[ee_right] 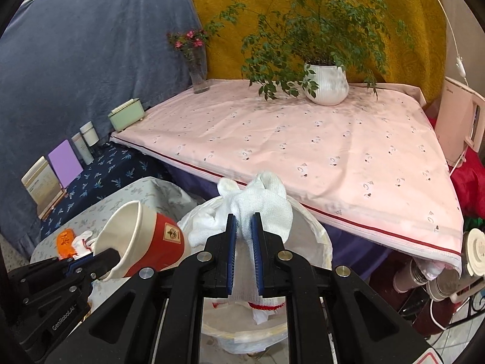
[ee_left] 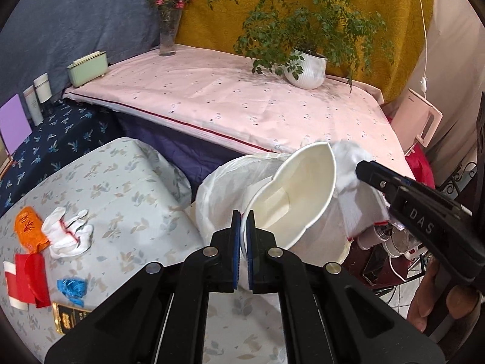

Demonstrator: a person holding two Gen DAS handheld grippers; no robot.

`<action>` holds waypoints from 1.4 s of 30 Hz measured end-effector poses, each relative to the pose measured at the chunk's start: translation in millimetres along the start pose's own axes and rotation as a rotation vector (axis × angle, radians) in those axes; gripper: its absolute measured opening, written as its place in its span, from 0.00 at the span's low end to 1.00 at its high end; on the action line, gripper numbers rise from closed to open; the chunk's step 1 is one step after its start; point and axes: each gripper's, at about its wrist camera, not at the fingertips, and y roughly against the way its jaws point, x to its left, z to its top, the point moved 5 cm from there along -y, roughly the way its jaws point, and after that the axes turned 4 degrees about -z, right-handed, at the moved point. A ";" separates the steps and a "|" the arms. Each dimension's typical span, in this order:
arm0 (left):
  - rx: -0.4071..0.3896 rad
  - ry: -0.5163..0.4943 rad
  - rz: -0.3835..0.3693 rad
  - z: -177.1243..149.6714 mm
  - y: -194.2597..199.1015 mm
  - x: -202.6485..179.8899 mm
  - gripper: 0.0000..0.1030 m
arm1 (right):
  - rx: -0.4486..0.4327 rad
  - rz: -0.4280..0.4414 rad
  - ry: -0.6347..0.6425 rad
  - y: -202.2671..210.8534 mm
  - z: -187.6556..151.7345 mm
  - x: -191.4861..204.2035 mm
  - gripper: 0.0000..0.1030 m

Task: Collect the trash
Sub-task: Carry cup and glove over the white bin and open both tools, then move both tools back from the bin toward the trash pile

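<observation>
Left wrist view: left tool (ee_left: 244, 230) closed on rim of paper cup (ee_left: 298, 194), pads pinching cup wall, cup tilted with mouth facing camera. Directly ahead of tool, beyond cup: white trash bag (ee_left: 230, 188), mouth open. To right of tool: right tool (ee_left: 362, 168) entering from right edge, tip at white glove (ee_left: 351, 166) just above cup rim. To left of tool, on floral-clothed table (ee_left: 130, 200): second white glove (ee_left: 68, 232), orange wrapper (ee_left: 28, 227), red paper scrap (ee_left: 28, 280), blue crumpled piece (ee_left: 72, 288), black-and-gold packet (ee_left: 65, 318) (all lying apart from bag).

Right wrist view: right tool (ee_right: 245, 236) with white glove (ee_right: 263, 206) between pads; jaws narrowly parted, contact of pads with fabric unclear, so firm grip cannot be confirmed. Glove cuff with red trim hanging below tool over open trash bag (ee_right: 315, 233). To left of tool: left tool (ee_right: 106, 257) clamping paper cup (ee_right: 145, 239), red outer wall visible. Far ahead of tool: pink-clothed table (ee_right: 303, 139) carrying potted plant (ee_right: 327, 85) and flower vase (ee_right: 198, 72).
</observation>
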 end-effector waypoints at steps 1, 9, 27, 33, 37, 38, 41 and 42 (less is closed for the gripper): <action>-0.001 0.001 0.002 1.7 -2.6 -1.4 0.05 | -0.001 -0.006 -0.003 -0.8 -0.4 -1.9 0.14; -0.003 -0.001 0.041 5.1 -9.9 -4.0 0.46 | -0.004 -0.015 -0.030 -1.8 -0.5 -12.6 0.29; -0.034 0.094 0.123 -13.8 28.8 49.2 0.56 | -0.048 0.028 0.035 26.6 -0.8 31.3 0.54; -0.055 0.148 0.164 -24.6 49.9 82.0 0.63 | -0.047 0.059 0.074 32.6 -7.3 61.2 0.56; -0.061 0.188 0.201 -34.2 63.2 107.4 0.63 | -0.044 0.082 0.101 36.2 -11.3 83.1 0.57; -0.062 0.199 0.209 -36.8 66.6 113.6 0.64 | -0.044 0.089 0.109 37.0 -12.2 89.3 0.59; -0.072 0.233 0.233 -43.9 78.3 133.3 0.66 | -0.046 0.105 0.129 39.8 -15.6 106.5 0.62; -0.076 0.240 0.241 -45.9 81.8 138.8 0.66 | -0.045 0.111 0.134 40.3 -16.9 112.0 0.62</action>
